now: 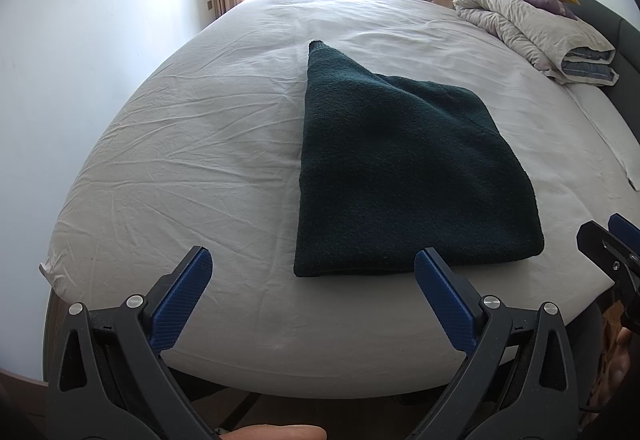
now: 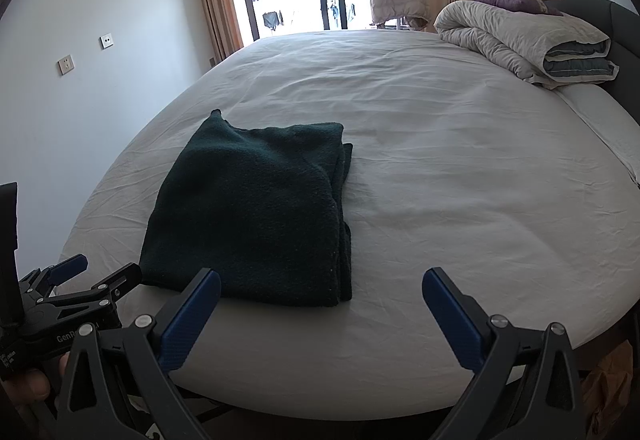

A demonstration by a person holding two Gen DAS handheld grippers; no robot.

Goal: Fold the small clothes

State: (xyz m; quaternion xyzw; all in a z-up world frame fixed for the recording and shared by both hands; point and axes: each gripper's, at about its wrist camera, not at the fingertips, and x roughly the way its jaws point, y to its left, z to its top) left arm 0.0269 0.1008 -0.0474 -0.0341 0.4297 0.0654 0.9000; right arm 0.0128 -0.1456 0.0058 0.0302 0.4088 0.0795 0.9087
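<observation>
Bed (image 1: 208, 168) edge: both tongs (image 1: 314, 272) (image 2: 322, 290) hover agape.

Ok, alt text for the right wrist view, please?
A folded dark green garment lies on a white-sheeted bed, just beyond the open right claw, which holds nothing. The left claw shows at the lower left, and a rolled duvet sits at the far right.

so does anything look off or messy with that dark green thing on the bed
Slightly. The dark green garment lies folded on the white sheet, but one narrow end pokes out past the far edge, and its layers sit stepped along the right side. Both tools, left and right, are open and clear of it.
</observation>
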